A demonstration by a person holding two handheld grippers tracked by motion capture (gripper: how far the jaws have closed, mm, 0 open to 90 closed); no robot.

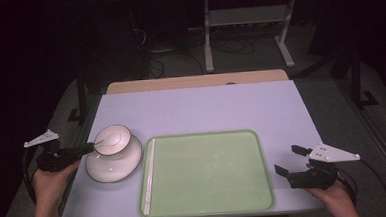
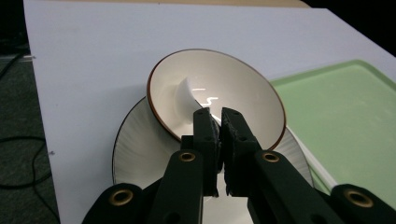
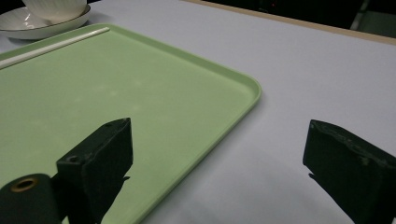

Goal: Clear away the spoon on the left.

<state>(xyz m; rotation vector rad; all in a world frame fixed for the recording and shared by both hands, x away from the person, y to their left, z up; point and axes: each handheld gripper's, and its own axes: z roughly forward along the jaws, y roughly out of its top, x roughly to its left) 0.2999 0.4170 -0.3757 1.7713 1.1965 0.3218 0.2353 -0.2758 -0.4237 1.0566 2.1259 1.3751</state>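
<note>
The white bowl (image 1: 112, 140) sits tilted on a saucer (image 1: 115, 168) at the counter's (image 1: 206, 108) left, at nine o'clock of the green tray (image 1: 211, 207). The left gripper (image 1: 91, 147) has its fingers (image 2: 205, 130) clamped on the bowl's near rim. At the tray's three o'clock, the right gripper (image 1: 290, 159) hangs with fingers spread wide, holding nothing.

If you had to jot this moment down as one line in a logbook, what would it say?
left tool: shut on spoon in bowl | bowl: tilted on plate | right tool: open, idle beside green tray

The left claw (image 2: 219, 122) is pinched nearly closed, while the right claw (image 3: 219, 172) gapes wide.
</note>
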